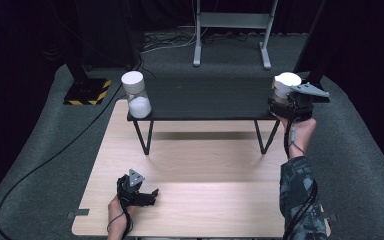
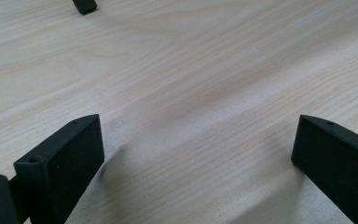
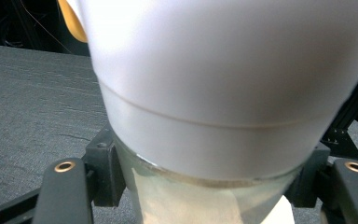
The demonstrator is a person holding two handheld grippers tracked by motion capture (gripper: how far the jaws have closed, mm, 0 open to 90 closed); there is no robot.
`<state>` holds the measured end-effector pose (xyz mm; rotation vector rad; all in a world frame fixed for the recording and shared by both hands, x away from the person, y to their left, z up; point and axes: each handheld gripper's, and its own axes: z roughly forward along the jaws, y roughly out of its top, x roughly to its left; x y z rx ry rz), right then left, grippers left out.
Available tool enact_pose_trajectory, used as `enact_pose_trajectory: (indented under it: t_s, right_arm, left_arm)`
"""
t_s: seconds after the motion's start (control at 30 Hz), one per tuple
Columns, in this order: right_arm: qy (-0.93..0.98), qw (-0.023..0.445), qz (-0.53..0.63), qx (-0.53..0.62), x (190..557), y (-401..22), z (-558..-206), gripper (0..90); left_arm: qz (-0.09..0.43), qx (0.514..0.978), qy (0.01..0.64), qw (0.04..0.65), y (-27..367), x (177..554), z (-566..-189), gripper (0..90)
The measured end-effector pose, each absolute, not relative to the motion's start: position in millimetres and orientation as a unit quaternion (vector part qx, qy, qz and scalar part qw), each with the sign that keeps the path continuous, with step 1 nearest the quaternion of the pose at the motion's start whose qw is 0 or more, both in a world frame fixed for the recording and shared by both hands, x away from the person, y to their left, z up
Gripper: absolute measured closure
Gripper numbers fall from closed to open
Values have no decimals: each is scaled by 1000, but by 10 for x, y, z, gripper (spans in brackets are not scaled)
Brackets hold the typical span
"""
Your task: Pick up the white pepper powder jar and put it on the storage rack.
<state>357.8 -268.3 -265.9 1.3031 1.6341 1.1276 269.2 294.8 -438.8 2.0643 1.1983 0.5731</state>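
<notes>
Near left hand-held gripper [image 1: 152, 192] rests wide open; right hand-held gripper [image 1: 280, 101] clamps white-lidded jar [image 1: 286, 85], which may slip off shelf [image 1: 205, 97] edge.

Two white-capped jars: one [image 1: 136, 93] at ten o'clock on the dark shelf [image 1: 205, 97], one [image 1: 286, 85] at two o'clock. Two tongs: left [image 1: 150, 194], right [image 1: 280, 102]. One wooden worktop [image 1: 205, 165].
</notes>
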Motion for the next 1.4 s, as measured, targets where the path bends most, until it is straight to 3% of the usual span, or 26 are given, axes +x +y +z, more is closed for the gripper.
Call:
enact_pose_trajectory:
  t_s: [0.43,0.63,0.83,1.4]
  right_arm:
    - [644,392,417,508,3577,-2568,-2668,271]
    - [639,391,409,521,3600,-2505,-2741,101]
    - [643,387,400,527,3551,-2495,-2730,26]
    - [656,361,412,519,3182,-2686,-2840,0]
  left_arm:
    - [218,792,460,337,2952,2696,-4387,22]
    - [218,792,460,337,2955,2699,-4387,22]
    - [217,791,461,339,2955,2698,-4391,22]
    - [215,791,462,338,2959,2705,-4387,21]
